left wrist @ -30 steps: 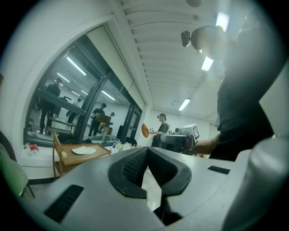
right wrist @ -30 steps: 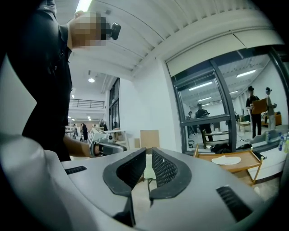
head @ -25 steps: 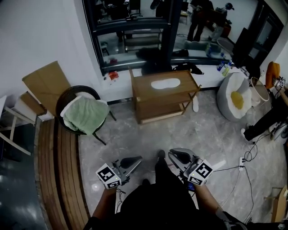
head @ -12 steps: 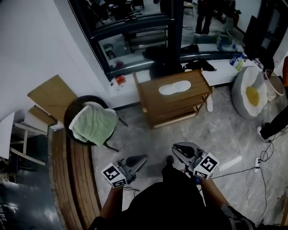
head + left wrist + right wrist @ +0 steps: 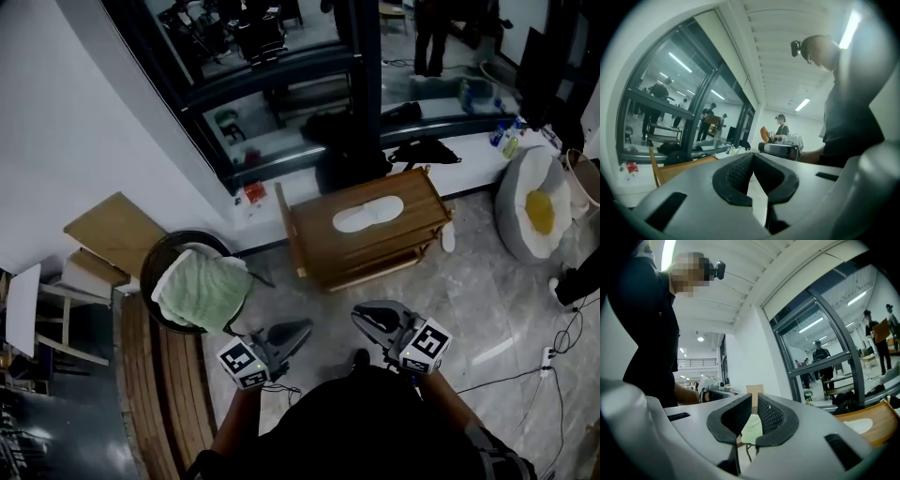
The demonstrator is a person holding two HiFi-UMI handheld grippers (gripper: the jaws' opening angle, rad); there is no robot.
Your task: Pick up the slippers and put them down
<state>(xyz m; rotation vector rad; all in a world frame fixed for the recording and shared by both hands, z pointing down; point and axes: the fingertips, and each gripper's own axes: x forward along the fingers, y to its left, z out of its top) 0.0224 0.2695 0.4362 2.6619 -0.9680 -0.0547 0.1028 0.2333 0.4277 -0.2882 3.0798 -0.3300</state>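
- Clenched: left tool (image 5: 302, 326), pads meeting at the tips with nothing between them; held level above the floor (image 5: 469, 309).
- Clenched as well: right tool (image 5: 363, 317), pads together and empty; level, near the left tool, both pointed toward the wooden surface (image 5: 314, 225).
- On top of that surface, near its middle: white slipper (image 5: 367, 214), lying flat, well apart from both tools.
- Down on the floor, just beside the surface's right end: second slipper (image 5: 448, 238), also white.
- Left of the surface, near the left tool: chair (image 5: 159, 272) draped with a green towel (image 5: 202, 289).
- Far right, by the wall: egg-patterned beanbag (image 5: 534, 208).
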